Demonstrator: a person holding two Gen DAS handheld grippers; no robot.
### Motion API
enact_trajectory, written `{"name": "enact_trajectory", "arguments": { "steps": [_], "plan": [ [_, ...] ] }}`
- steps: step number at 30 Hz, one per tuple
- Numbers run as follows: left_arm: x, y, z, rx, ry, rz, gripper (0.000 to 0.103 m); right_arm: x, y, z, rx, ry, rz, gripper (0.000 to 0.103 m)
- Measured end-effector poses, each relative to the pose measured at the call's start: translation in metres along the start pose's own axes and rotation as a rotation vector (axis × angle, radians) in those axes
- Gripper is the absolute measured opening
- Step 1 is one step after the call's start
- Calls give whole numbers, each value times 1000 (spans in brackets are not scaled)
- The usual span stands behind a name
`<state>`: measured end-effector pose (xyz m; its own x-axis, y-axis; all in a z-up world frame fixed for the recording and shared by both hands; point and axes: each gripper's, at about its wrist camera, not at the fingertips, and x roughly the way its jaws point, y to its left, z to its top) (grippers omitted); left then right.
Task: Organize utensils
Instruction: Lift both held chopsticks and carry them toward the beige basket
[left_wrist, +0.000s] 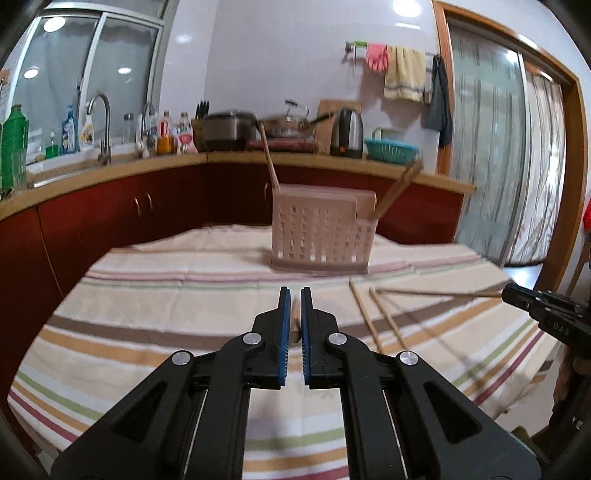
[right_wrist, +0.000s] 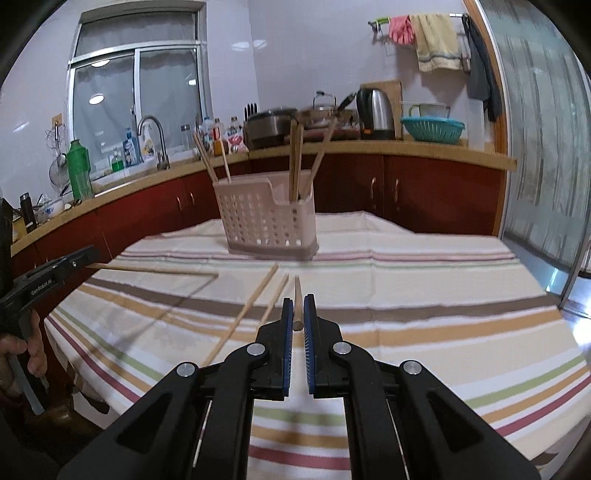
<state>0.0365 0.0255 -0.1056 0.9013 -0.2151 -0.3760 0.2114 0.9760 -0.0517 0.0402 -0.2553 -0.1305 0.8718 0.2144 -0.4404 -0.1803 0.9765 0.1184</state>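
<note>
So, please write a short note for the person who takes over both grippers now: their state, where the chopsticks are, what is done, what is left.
Left gripper: shut on one chopstick, lifted above the table.
Right gripper: shut on another chopstick, also lifted.
Pink utensil basket stands upright at the far side of the striped tablecloth.
Done: several chopsticks already stand in the basket.
Left: put both held chopsticks in, then the two loose chopsticks lying on the cloth.

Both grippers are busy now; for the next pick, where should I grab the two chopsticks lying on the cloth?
Take either loose chopstick near its end closest to you, from above, fingers straddling it. Both lie flat, aimed toward the holder.
</note>
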Motion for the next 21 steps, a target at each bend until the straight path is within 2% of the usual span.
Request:
{"name": "enact_trajectory", "arguments": {
  "steps": [12,21],
  "plan": [
    [16,2,52,16,-103,3,6,13,4,40,-37,-52,2,7],
    [44,5,82,34,-138,2,6,32,3,75,-46,-99,9,7]
  ]
}}
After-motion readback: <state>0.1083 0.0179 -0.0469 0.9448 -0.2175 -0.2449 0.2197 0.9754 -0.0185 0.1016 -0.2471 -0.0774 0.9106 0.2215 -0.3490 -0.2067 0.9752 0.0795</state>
